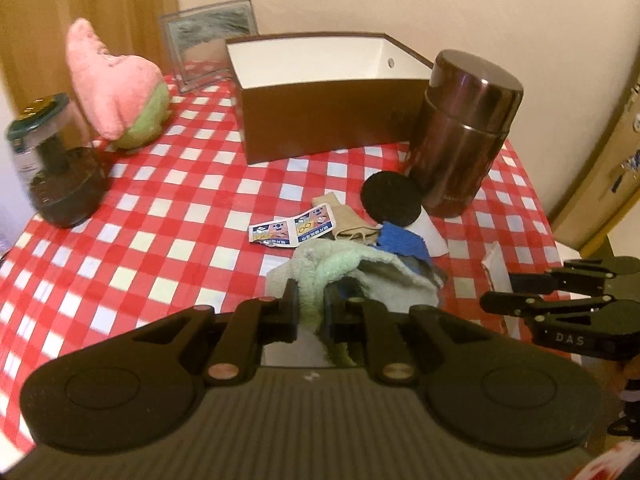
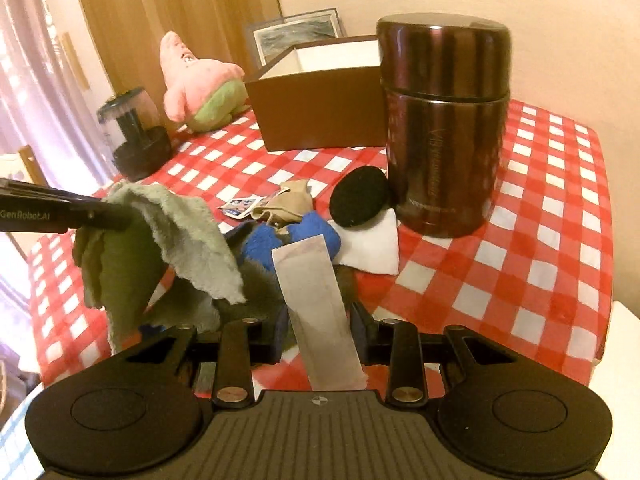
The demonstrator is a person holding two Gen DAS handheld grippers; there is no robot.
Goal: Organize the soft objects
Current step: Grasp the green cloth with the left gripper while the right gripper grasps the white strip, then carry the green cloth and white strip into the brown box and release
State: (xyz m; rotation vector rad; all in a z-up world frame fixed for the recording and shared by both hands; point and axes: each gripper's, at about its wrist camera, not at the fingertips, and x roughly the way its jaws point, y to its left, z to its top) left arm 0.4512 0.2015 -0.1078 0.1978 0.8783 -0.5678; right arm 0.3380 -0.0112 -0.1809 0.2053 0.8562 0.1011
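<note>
Left gripper [image 1: 310, 312] is clamped on the green cloth [image 2: 160, 248], right gripper [image 2: 320, 336] pinches a flat grey strip [image 2: 316, 300], but tbh the cloth's loose end hangs low center-frame, prob snagging the blue sock [image 2: 296, 236] w/ it.

- Flask [image 2: 444, 128]: glossy brown metal.
- Cloth [image 2: 160, 248] left of the flask: fuzzy pale-green terry.
- Box [image 1: 320, 92] behind the flask: matt brown card.
- Tablecloth [image 1: 168, 216]: smooth checked plastic.

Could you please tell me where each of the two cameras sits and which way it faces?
Left wrist: rides on the left tool, angled down the table toward the brown box; own fingers pinch a green cloth, right tool alongside.
Right wrist: rides on the right tool, facing the thermos; left tool enters at left.
Shared: cloth, box, thermos, pink plush.
</note>
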